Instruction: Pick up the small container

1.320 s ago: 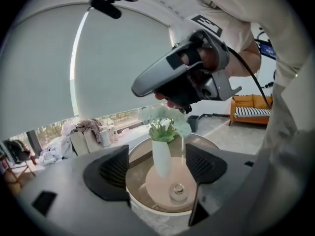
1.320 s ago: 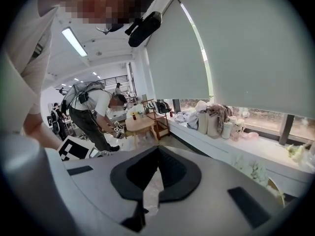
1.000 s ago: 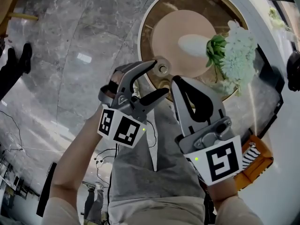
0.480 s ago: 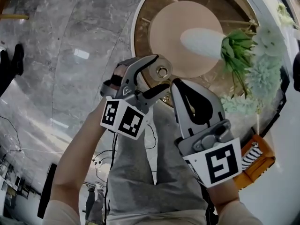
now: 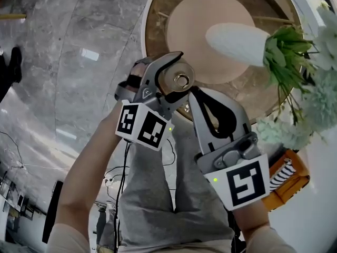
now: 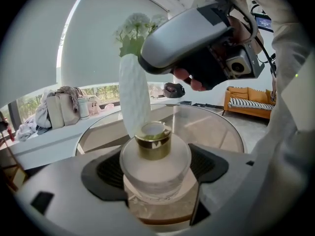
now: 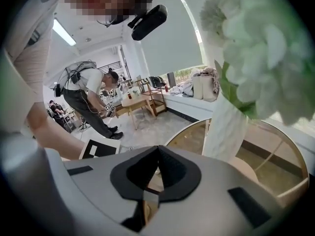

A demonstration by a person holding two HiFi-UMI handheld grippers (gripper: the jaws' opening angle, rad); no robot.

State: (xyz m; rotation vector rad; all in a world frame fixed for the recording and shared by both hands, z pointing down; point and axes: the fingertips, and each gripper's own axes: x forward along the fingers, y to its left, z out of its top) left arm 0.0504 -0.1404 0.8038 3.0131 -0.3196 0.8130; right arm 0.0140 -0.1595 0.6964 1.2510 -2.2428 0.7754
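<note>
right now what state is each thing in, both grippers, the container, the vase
left gripper: jaws wide apart around the small container, no clear squeeze on it
right gripper: jaws together, nothing in them
small container: upright on the round table, gold cap on, not lifted
vase: upright, flowers in it

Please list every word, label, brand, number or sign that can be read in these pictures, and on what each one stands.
No word, number or brand can be read anywhere.
Left marker cube, on the left tongs: black-and-white square patterns only, no letters.
Right marker cube, on the right tongs: the same.
Small container: no label shows.
Screen far behind, left gripper view: too small to read.
</note>
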